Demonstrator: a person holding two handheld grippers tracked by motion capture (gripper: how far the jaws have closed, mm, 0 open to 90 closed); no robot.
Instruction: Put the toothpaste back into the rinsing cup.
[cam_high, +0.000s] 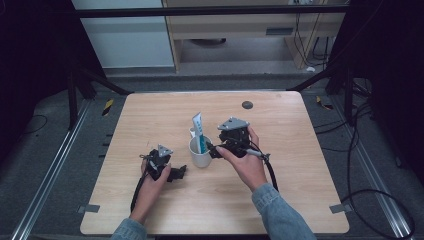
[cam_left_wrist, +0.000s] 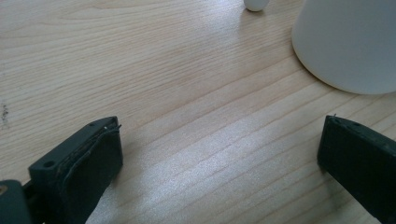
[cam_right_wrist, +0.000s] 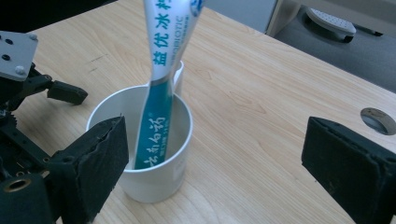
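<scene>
A pale wooden table (cam_high: 150, 210) fills the middle of the high view, standing on grey carpet with dark curtains at both sides and a light cabinet across the top of the frame. A small dark round disc (cam_high: 247, 105) sits in the tabletop near its far edge.

Just left of the table's centre stands a white cup (cam_high: 199, 156). A teal and white toothpaste tube (cam_high: 199, 131) stands in it, leaning against the rim, its upper end rising well above the cup toward the top of the frame. In the right gripper view the cup (cam_right_wrist: 154, 179) sits at lower centre, and the tube (cam_right_wrist: 161, 98) runs from inside it up past the top edge, printed lettering facing the camera.

The right gripper (cam_high: 214, 150) is just to the right of the cup in the high view, held in the person's right hand (cam_high: 247, 162). Its 2 jaws stand wide apart; in its own view 1 jaw is close beside the cup's wall at lower left and the other is far off at lower right, and neither touches the tube, which stands free.

The left gripper (cam_high: 179, 173) lies low at the lower left of the cup, gripped by the left hand (cam_high: 152, 182). Its jaws are also spread wide over bare wood, with the cup's white wall (cam_left_wrist: 350, 46) at the upper right of its view, apart from both jaws.
</scene>
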